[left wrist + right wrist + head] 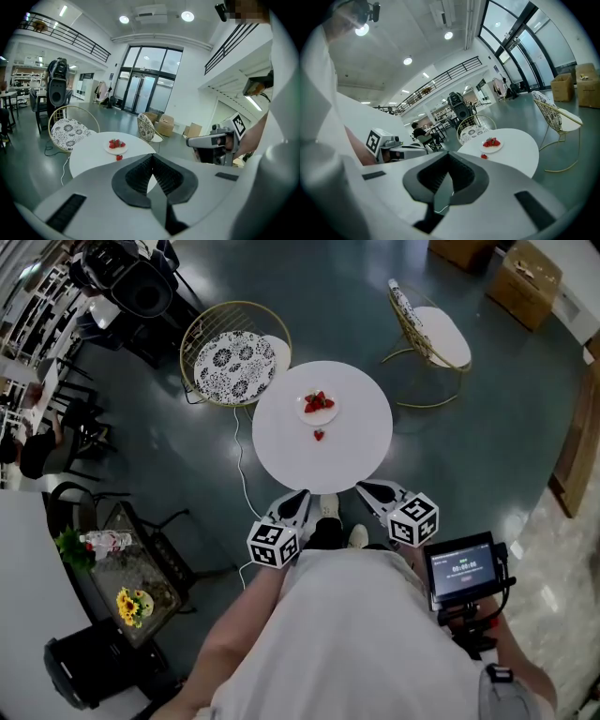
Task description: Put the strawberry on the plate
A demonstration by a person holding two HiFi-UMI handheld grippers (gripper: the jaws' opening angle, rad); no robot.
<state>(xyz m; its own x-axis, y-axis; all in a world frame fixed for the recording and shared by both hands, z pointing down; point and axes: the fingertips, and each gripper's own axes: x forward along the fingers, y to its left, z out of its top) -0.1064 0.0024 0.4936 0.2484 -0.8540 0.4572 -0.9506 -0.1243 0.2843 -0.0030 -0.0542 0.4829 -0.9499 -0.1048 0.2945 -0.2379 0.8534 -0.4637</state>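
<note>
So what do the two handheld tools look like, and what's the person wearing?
Both the left tool and right tool have pale grey bodies with black ribbed pads, each carrying a white cube of black square markers. The person wears a white top.

I stand in what looks like the lobby of an office or commercial building. A polished dark floor (487, 427) spreads wide around a small round white bench (281, 451), set café-style with a cushioned wire chair (234, 362) and a second wire chair (431, 329). Tall glass entrance doors (145, 93) fill one wall. A railed mezzanine (70, 35) runs overhead beneath recessed ceiling lights (187, 16). Cardboard boxes (525, 277) sit at the floor's edge.
</note>
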